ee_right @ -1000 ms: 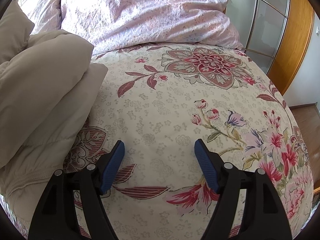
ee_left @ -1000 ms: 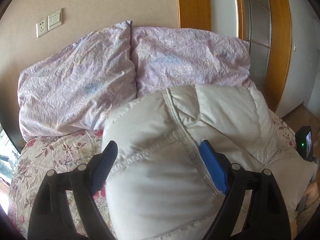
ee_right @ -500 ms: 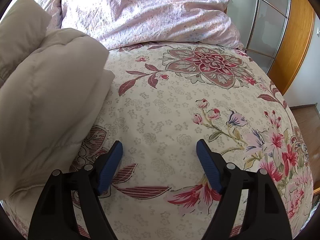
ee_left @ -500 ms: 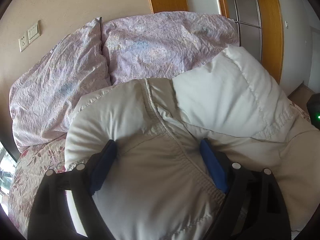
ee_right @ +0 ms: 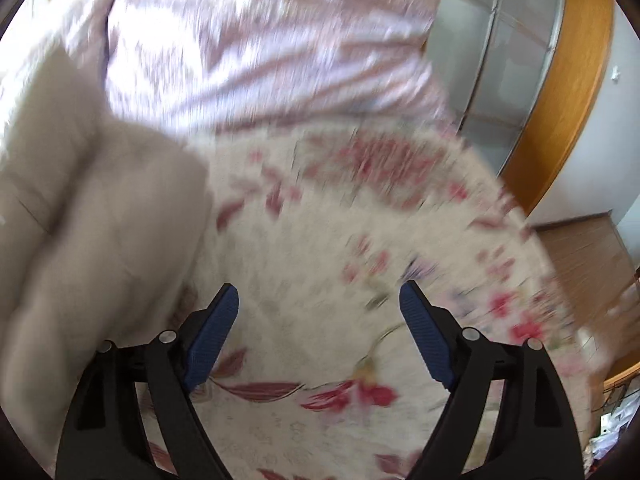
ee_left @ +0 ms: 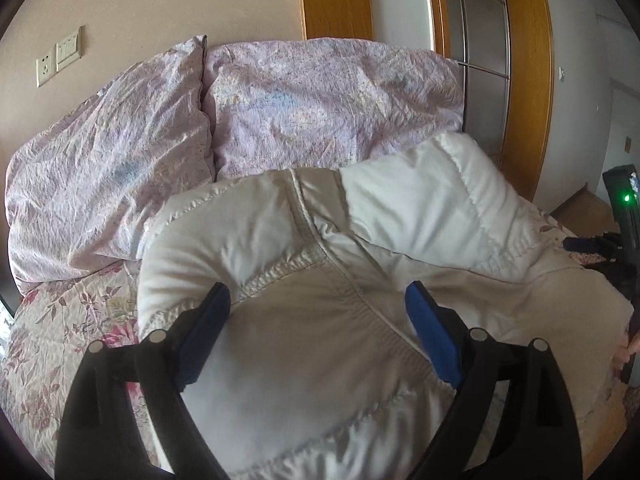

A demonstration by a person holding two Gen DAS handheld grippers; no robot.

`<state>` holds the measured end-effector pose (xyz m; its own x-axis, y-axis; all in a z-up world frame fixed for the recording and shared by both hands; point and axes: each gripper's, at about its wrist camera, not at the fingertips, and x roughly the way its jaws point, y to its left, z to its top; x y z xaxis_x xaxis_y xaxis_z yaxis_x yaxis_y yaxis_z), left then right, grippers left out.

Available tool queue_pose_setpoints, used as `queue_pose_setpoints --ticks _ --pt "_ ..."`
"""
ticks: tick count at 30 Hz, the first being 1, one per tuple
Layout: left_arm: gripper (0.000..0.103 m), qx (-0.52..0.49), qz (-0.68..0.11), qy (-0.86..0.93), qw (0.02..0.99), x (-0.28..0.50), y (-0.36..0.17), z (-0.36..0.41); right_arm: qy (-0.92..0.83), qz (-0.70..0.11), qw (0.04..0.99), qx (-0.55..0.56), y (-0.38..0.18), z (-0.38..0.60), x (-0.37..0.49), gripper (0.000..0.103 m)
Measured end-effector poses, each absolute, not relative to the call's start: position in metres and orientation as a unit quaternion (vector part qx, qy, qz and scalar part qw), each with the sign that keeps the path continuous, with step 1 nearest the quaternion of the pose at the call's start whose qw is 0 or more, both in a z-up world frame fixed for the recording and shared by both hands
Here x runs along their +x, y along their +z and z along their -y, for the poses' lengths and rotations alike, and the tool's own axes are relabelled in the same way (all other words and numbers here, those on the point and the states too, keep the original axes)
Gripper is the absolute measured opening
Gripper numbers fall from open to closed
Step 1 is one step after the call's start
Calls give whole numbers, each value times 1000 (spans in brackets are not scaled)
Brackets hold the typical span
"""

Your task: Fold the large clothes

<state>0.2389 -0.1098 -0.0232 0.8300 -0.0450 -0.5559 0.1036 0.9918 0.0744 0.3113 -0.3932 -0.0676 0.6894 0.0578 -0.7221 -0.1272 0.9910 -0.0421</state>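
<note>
A puffy cream quilted jacket [ee_left: 420, 200] lies bundled on the floral bedsheet [ee_left: 72, 320]. My left gripper [ee_left: 316, 286] sits low over it. Its jaws stand wide and are opening, and a seamed bulge of the jacket fills the gap between the blue pads [ee_left: 434, 336], which do not clamp it. In the right wrist view, which is blurred by motion, my right gripper [ee_right: 319, 286] hangs above bare bedsheet [ee_right: 320, 220]. Its jaws are opening with nothing between them. The jacket [ee_right: 100, 220] lies to its left, apart from its fingers.
Two lilac pillows [ee_left: 320, 100] [ee_left: 108, 152] lean against the wall at the head of the bed. A wood-framed glass door [ee_right: 520, 80] stands past the bed's right side. A black device with a green light [ee_left: 620, 208] shows at the right edge.
The jacket has sunk from a raised fold onto the bed, with my left gripper following it down. My right gripper has lifted off the sheet and its jaws have widened.
</note>
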Motion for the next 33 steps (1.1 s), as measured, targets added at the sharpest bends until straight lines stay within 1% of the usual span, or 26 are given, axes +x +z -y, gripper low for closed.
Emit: queue_pose_setpoints --ticks 5,7,10,13,15,17,19,20,22,26,30,33 --pt "89 35 -271 -31 962 227 1 87 52 -296 951 -73 7 370 289 84" --pt "90 25 -268 -25 963 226 9 78 87 -262 959 -57 31 358 282 85" --pt "90 19 -265 -10 964 227 15 66 166 -249 954 -37 46 326 276 85" --pt "90 19 -270 2 963 232 17 57 224 -253 940 -53 44 282 277 84" --pt "90 19 -274 10 962 234 16 52 245 -251 935 -60 41 259 280 79" --pt "90 16 -276 15 961 238 16 46 254 -254 931 -62 39 242 285 71" --pt "90 13 -282 20 959 242 12 41 258 -259 929 -63 32 230 291 68" --pt "90 13 -287 24 958 245 10 38 249 -263 930 -69 26 226 297 63" --pt "90 11 -297 28 954 250 4 33 230 -278 930 -72 14 226 301 58" --pt "90 11 -312 28 949 258 -11 30 210 -324 922 -37 -18 248 321 46" --pt "91 3 -315 16 949 262 -16 34 212 -340 916 -10 -38 262 329 43" --pt "92 9 -321 12 947 267 -20 39 216 -344 914 0 -46 264 334 43"
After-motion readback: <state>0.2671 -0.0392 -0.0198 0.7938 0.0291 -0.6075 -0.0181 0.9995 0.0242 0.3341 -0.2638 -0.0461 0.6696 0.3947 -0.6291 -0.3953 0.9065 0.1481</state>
